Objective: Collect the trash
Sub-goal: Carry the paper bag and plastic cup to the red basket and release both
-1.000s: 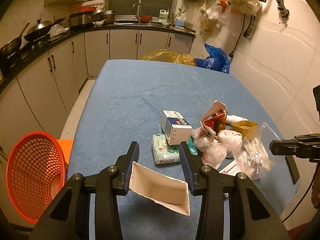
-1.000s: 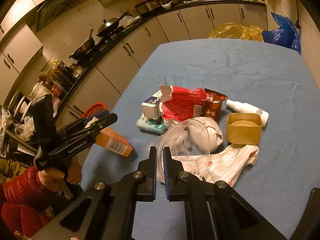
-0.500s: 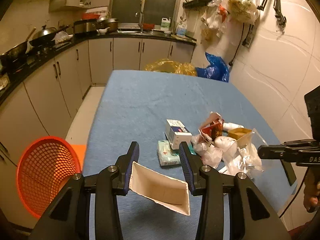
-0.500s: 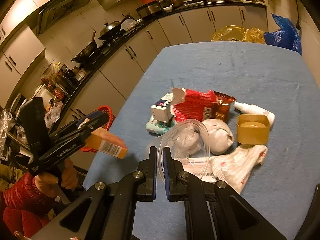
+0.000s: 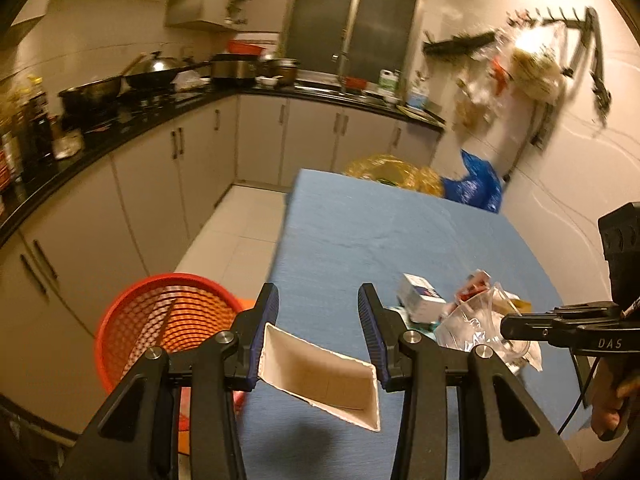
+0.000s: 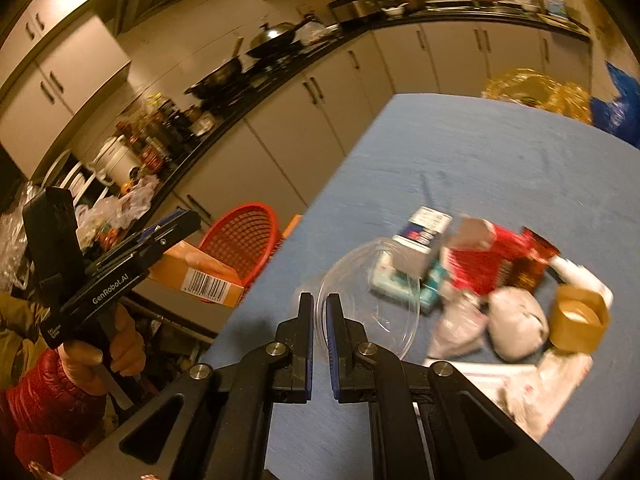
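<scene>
A: Left gripper (image 5: 319, 330) state?
B: Fingers (image 5: 267, 320) part-spread, pinching an open cardboard box (image 5: 320, 380) across its end. Box hangs tilted between them, open mouth toward the camera, over the near-left edge of the table (image 5: 360, 240). From the right wrist view the same box (image 6: 196, 276) shows orange with a barcode, held off the table's edge, in front of the red basket (image 6: 244, 240).

A: Right gripper (image 6: 319, 320)?
B: Fingers (image 6: 306, 332) pressed nearly together, pinching the rim of a clear plastic container (image 6: 372, 296). Container sits over the near part of the table, just beside the trash pile.

A: Where's the rest of the trash?
B: Pile on the blue table, right side: white-blue carton (image 6: 420, 232), red wrapper (image 6: 484, 264), crumpled tissue ball (image 6: 516, 320), yellow cup (image 6: 580, 316), white plastic bag (image 6: 548, 388). Blurred, details unclear.

A: Basket?
B: Red mesh basket (image 5: 168, 320) on the floor left of the table, below the counter cabinets. Left gripper is near it, not over it.
</scene>
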Demonstrator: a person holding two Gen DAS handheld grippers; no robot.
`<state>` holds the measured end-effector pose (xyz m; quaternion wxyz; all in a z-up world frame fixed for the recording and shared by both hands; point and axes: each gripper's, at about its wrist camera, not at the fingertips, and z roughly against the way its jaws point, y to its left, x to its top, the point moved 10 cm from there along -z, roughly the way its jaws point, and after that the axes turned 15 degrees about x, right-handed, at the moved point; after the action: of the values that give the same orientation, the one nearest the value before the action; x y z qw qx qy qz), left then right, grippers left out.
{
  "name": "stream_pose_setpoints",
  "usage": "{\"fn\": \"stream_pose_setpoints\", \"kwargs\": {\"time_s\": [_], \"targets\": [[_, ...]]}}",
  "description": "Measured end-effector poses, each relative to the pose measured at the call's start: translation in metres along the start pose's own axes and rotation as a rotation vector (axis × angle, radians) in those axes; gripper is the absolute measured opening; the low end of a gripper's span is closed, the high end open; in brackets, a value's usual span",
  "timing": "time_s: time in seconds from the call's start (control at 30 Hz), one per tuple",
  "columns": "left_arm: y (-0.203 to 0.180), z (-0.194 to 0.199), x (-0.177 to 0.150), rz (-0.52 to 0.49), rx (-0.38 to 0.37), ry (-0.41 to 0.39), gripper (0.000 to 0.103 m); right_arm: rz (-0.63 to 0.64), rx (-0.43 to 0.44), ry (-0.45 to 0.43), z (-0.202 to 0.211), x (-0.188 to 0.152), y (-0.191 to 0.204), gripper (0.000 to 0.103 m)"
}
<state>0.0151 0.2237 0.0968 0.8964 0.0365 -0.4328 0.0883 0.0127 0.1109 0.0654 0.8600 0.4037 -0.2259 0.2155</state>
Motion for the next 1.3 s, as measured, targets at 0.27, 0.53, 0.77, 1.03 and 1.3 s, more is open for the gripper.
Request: {"fn": "stream_pose_setpoints", "kwargs": {"time_s": [0.27, 0.53, 0.77, 1.03, 1.3], "targets": [[0.066, -0.003, 0.008, 0.085, 0.082, 0.004, 0.040, 0.066, 0.061, 0.031, -0.042, 0.031, 0.037, 0.007], [0.125, -0.031, 0.007, 0.156, 0.126, 0.058, 0.040, 0.075, 0.105, 0.062, -0.096, 0.057, 0.068, 0.007], [0.155, -0.066, -0.010, 0.170, 0.107, 0.148, 0.040, 0.041, 0.102, 0.075, -0.144, 0.071, 0.077, 0.007], [0.171, -0.075, -0.015, 0.173, 0.075, 0.167, 0.068, 0.025, 0.059, 0.106, -0.185, 0.073, 0.074, 0.007], [0.191, -0.054, -0.008, 0.224, 0.075, 0.139, 0.068, 0.021, 0.047, 0.157, -0.211, 0.065, 0.078, 0.035]]}}
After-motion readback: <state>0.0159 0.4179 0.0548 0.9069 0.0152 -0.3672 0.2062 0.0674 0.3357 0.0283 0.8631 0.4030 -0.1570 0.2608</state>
